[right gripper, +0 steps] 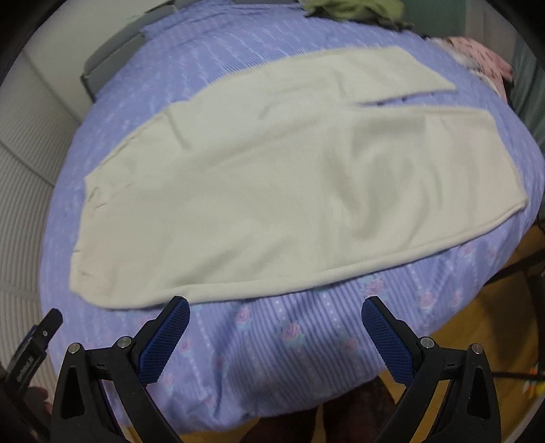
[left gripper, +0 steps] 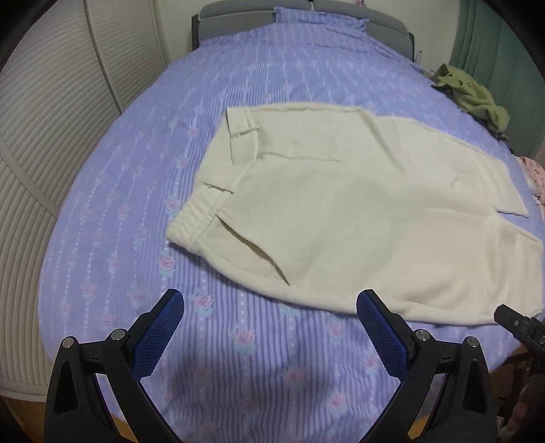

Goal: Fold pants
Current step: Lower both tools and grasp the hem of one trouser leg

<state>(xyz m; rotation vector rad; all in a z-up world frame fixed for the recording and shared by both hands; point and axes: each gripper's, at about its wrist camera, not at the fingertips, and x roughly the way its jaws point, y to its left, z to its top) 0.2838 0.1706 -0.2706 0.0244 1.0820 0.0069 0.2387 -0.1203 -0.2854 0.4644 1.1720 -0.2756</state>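
Observation:
Cream pants (left gripper: 344, 208) lie flat on a bed with a purple floral cover (left gripper: 136, 170), waistband to the left, legs running right. My left gripper (left gripper: 270, 301) is open and empty, hovering over the cover just in front of the pants' near edge, near the hip pocket. In the right wrist view the pants (right gripper: 272, 191) stretch across the bed, both leg ends at the right, slightly apart. My right gripper (right gripper: 274, 306) is open and empty, just short of the near leg's edge. The right gripper's body also shows at the right edge of the left wrist view (left gripper: 521, 323).
A green garment (left gripper: 473, 95) lies at the bed's far right corner, with a pink patterned cloth (right gripper: 477, 54) beside it. A grey headboard (left gripper: 299, 10) is at the far end. A ribbed white wardrobe (left gripper: 44, 143) stands left of the bed. Wooden floor (right gripper: 477, 306) shows at right.

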